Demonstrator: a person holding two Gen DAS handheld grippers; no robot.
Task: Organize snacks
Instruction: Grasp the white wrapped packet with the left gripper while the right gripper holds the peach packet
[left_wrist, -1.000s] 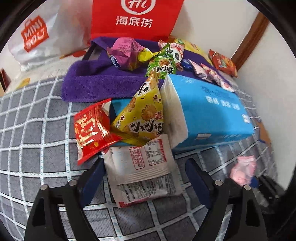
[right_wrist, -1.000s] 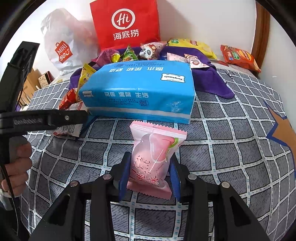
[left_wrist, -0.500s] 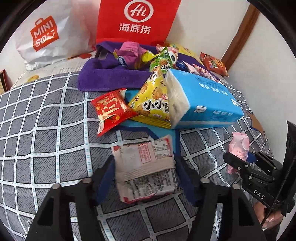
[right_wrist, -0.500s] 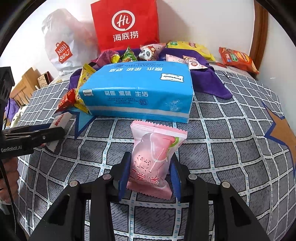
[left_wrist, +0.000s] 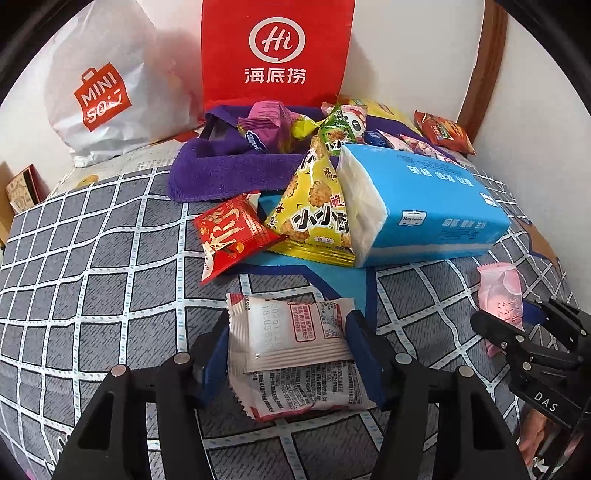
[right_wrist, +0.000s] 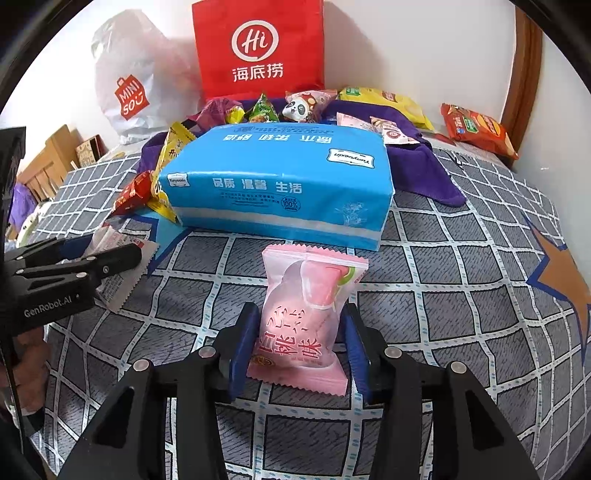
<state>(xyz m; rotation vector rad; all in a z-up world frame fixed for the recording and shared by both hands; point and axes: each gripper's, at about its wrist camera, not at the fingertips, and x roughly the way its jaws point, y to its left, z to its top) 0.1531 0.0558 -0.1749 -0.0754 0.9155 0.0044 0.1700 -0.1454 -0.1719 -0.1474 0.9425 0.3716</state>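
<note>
White and crinkled, the snack packet (left_wrist: 295, 354) lay flat on the checked bed cover (left_wrist: 92, 295) between the left gripper's (left_wrist: 291, 363) fingers (left_wrist: 216, 354), which had just been closing and now pressed on its two side edges. Its long axis ran straight ahead along the fingers, printed back face up, a red edge showing at the near end. Ahead of it sat a red packet (left_wrist: 231, 236), a yellow triangular packet (left_wrist: 317, 218) and the blue tissue pack (left_wrist: 424, 206), with more snacks on the purple towel (left_wrist: 221, 170) beyond.

Further right, the pink packet (right_wrist: 306, 325) stood tilted on the cover, just in front of the tissue pack and between the right gripper's (right_wrist: 299, 349) fingers (right_wrist: 242, 343). Those had just been opening: the left one lay against the wrapper, while a narrow gap showed at the right one, so the grip looked released. The packet was puffy and glossy, its long axis also pointing away from the fingers. Each hand was nearest its own packet, so neither needed to reach across.
</note>
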